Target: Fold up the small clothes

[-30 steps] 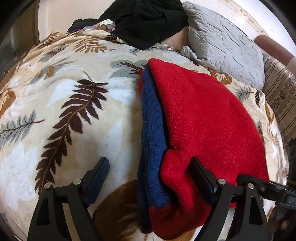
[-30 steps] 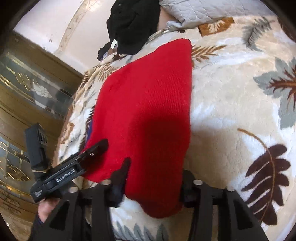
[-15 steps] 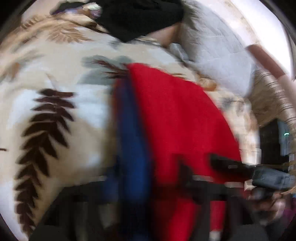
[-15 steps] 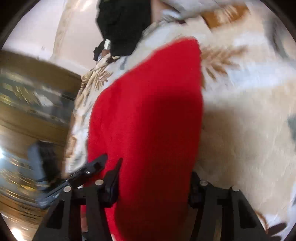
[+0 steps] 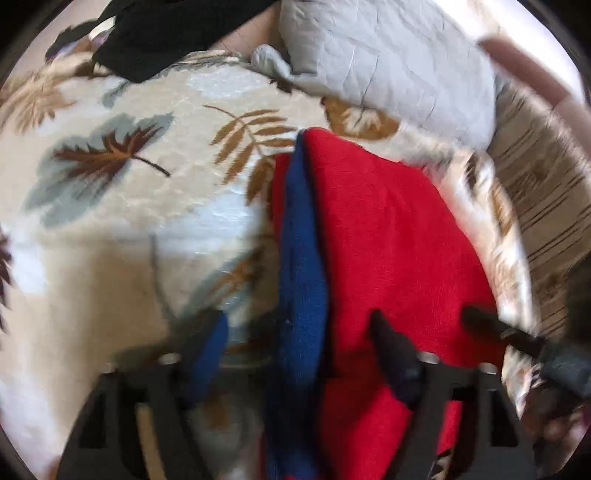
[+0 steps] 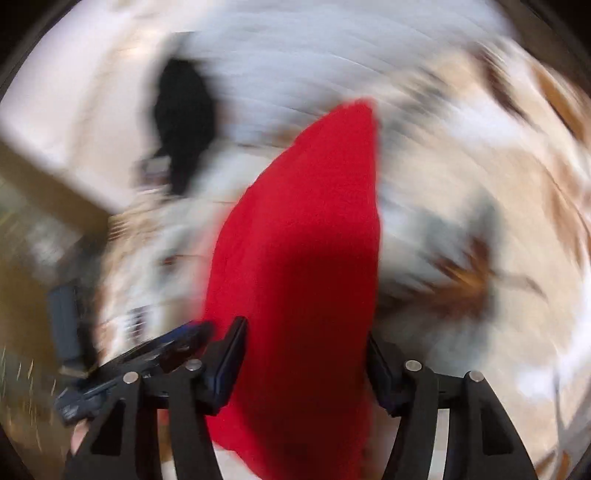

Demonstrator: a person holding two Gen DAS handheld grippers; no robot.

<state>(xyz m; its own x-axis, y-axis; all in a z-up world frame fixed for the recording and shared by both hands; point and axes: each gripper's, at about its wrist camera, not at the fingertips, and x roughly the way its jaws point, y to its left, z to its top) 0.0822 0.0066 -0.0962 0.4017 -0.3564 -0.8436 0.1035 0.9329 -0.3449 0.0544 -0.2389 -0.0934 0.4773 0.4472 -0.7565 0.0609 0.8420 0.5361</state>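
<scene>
Although the left wrist view is smeared with motion blur, we can make out a red knitted garment [image 5: 391, 236] lying folded on a cream blanket printed with leaves [image 5: 147, 206]. A blue layer [image 5: 301, 258] runs along the garment's left edge. Our left gripper [image 5: 295, 354] has its fingers spread wide apart: one finger [image 5: 205, 354] sits over the blanket to the left of the blue strip, the other [image 5: 395, 358] lies over the red cloth, so the near left part of the garment falls between them. They do not look closed on anything. A grey quilted pillow [image 5: 388, 66] and a heap of black clothing [image 5: 166, 33] lie at the far end of the bed. The tip of the other gripper shows at the right edge.

In the right wrist view, blurred more heavily, our right gripper [image 6: 304, 365] is also wide open, its two fingers straddling the near end of the red garment, which stretches away from us across the blanket.

We judge the risk to lie in the pinch. If either gripper closes while moving this fast, it could catch only the top red layer and pull the fold apart. It could also snag the plush blanket and drag it along with the cloth.
</scene>
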